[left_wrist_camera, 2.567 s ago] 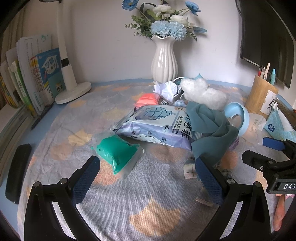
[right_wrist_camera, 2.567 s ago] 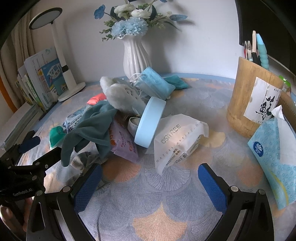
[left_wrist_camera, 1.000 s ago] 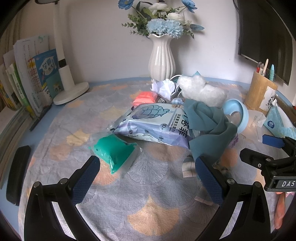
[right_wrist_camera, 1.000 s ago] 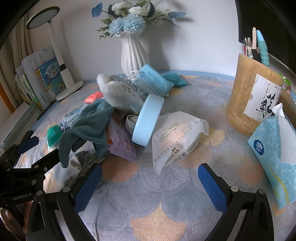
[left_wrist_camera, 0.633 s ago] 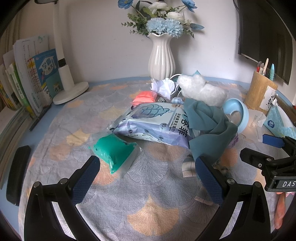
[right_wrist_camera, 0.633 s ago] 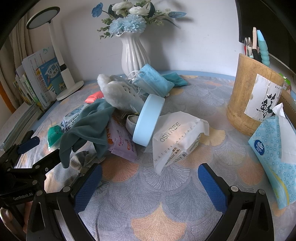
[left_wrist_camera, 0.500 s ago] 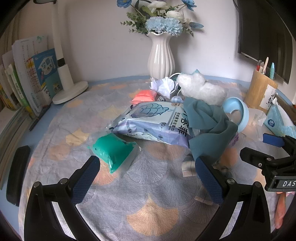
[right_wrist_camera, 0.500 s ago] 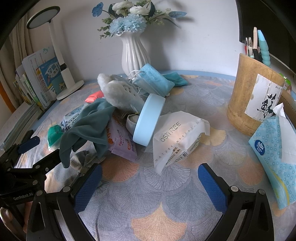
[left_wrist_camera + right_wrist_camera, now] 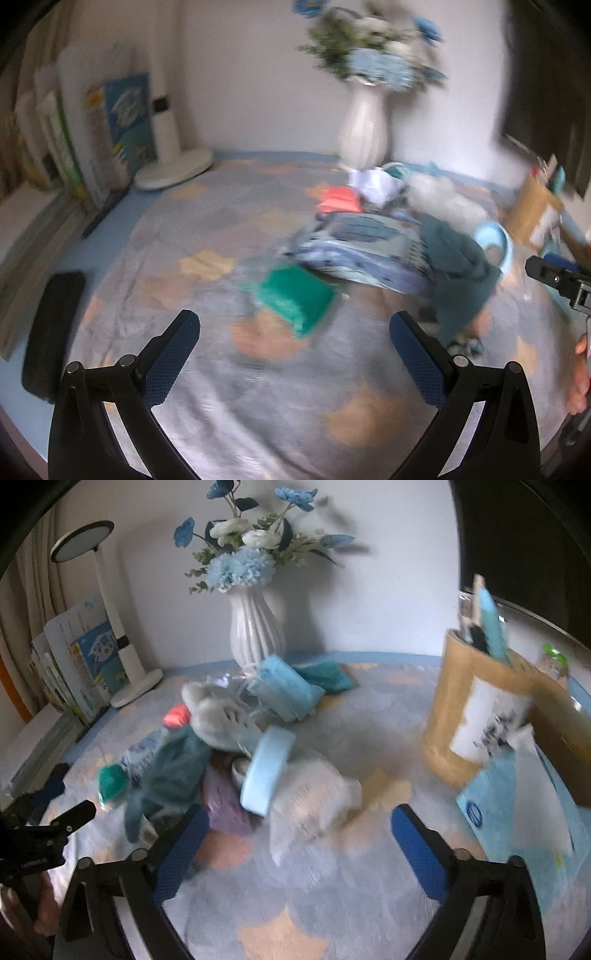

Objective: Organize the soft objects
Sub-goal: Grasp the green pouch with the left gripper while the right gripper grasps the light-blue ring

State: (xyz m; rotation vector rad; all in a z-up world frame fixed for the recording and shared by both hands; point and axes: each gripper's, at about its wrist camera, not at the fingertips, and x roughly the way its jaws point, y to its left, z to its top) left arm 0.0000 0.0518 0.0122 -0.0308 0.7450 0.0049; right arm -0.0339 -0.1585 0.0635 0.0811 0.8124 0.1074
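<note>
One green pouch [image 9: 295, 300] just beyond left jaws.

Right claw [image 9: 295, 834] hangs with jaws spread wide and empty above the patterned tabletop [image 9: 280, 915]. Blurred pile just beyond: white tissue pack [image 9: 314, 797], pale blue lid [image 9: 266, 771] on edge, teal cloth [image 9: 173, 768]. White vase [image 9: 255, 631] far centre; wooden holder [image 9: 476, 709] right.

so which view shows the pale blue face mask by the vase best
The right wrist view. The pale blue pleated face mask lies in front of the white ribbed vase, mostly unobstructed, only slightly blurred. In the left wrist view, motion blur and the pile hide it; I cannot pick it out there, though the vase shows.
</note>
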